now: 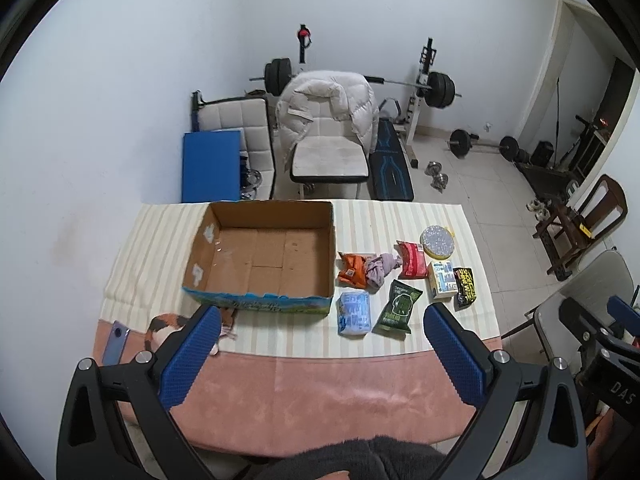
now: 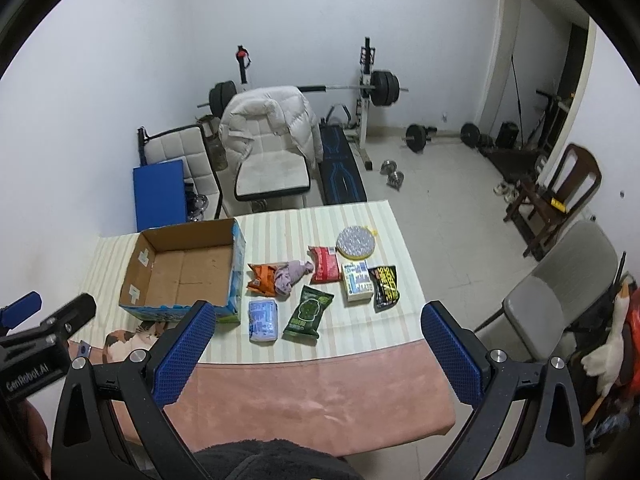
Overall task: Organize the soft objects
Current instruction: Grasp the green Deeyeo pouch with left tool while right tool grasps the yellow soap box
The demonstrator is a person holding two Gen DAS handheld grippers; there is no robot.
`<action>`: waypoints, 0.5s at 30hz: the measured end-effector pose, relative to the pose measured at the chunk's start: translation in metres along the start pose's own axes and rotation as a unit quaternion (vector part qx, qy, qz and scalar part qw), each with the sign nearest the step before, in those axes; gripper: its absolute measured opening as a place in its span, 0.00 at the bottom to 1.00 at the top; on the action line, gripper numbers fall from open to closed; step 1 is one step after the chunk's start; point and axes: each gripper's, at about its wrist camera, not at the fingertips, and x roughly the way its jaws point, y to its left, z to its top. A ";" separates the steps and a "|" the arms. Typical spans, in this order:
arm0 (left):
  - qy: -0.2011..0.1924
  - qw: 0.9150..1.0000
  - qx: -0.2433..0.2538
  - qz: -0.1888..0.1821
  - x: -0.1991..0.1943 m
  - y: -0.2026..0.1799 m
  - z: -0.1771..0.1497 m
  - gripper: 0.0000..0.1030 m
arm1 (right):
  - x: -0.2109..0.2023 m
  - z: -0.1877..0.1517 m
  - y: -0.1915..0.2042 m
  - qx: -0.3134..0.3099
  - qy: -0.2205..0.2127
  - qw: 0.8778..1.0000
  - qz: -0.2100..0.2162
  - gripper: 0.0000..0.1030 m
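Both grippers hang raised above the near edge of the tabletop (image 1: 320,400), angled forward and down toward the goods. The left gripper (image 1: 320,344) has its blue-padded fingers (image 1: 192,356) spread wide apart with nothing between them; the right gripper (image 2: 316,344) shows the same wide spread, its fingers (image 2: 452,356) holding nothing.

Beyond both sets of fingertips, on the striped cloth (image 1: 400,216), sits an open cardboard box (image 1: 264,256), its brown floor bare, on the left half of the tabletop. To its right lies a cluster of soft packs, well apart from either gripper: an orange packet (image 1: 352,270) touching a crumpled lilac cloth (image 1: 378,266), a red packet (image 1: 412,260), a round silvery pad (image 1: 438,240) with a yellow rim, a cream box (image 1: 443,280) and a black-and-yellow packet (image 1: 466,286). Nearer the grippers lie a pale blue pack (image 1: 354,314) and a green pack (image 1: 398,306), side by side just right of the box's front corner.

In the left wrist view, the box stands ahead of the left finger and the green pack lies in the gap between the fingers. In the right wrist view, the pale blue pack (image 2: 263,320) and green pack (image 2: 308,312) sit just beyond the left finger.
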 end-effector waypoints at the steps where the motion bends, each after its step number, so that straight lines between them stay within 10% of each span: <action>1: 0.008 1.000 0.003 -0.004 0.013 -0.003 0.004 1.00 | 0.010 0.000 -0.007 0.005 0.008 1.000 -0.001 1.00; 15: 0.221 0.969 0.087 -0.072 0.279 -0.120 0.010 0.89 | 0.283 -0.002 -0.136 0.054 0.182 0.982 -0.007 1.00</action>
